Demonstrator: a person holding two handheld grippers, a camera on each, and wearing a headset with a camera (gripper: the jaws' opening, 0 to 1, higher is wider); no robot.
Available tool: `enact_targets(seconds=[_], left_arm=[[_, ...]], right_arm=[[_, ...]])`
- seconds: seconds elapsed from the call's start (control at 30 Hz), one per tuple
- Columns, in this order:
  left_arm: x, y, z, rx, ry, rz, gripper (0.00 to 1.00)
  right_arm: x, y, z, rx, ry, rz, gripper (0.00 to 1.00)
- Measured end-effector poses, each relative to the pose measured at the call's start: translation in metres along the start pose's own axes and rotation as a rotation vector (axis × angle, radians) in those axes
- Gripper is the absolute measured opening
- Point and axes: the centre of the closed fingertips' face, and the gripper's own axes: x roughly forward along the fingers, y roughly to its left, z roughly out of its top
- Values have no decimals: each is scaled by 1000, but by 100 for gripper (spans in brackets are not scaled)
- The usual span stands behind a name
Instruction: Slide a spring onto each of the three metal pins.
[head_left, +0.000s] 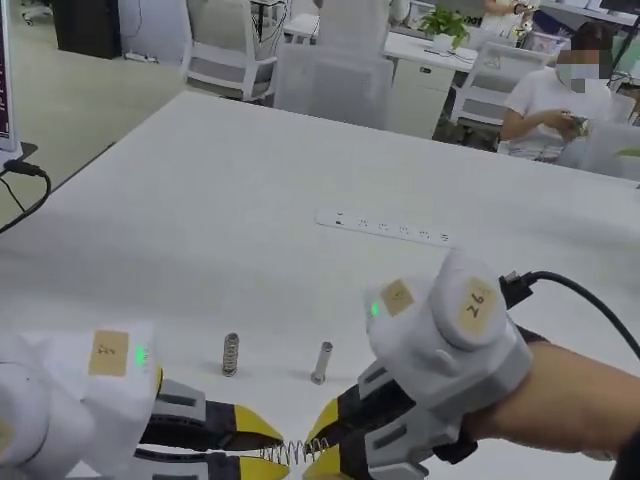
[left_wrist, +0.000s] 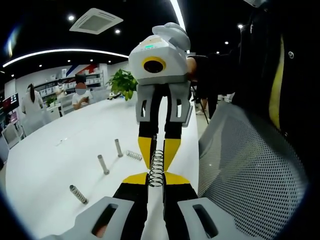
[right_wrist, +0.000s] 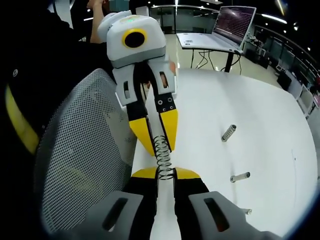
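A bare spring (head_left: 290, 452) stretches between my two grippers, just above the white table (head_left: 250, 200). My left gripper (left_wrist: 156, 181) is shut on one end of the spring (left_wrist: 156, 167). My right gripper (right_wrist: 165, 174) is shut on the other end of the spring (right_wrist: 162, 157). They face each other tip to tip, left gripper (head_left: 268, 444) and right gripper (head_left: 322, 440). On the table stand a pin carrying a spring (head_left: 230, 354) and a bare pin (head_left: 321, 362). The left gripper view shows two bare pins (left_wrist: 118, 147) (left_wrist: 102, 164), the sprung pin (left_wrist: 77, 194) and a loose spring (left_wrist: 133, 155).
A white power strip (head_left: 385, 227) lies mid-table beyond the pins. A mesh chair back (left_wrist: 250, 170) is close beside the grippers at the table's near edge. A seated person (head_left: 550, 100) is at the far right, past the table.
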Motion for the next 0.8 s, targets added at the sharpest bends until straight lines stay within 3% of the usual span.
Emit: enact_targets(seconds=[0.4,0.8], left_arm=[[-1,1,-1,-3,3,14,3],[1,0,-2,-3,12,12,3]], right_arm=[[-9,4,22,-61,4,-11,8],[-8,7,30,-113,55,6,8]])
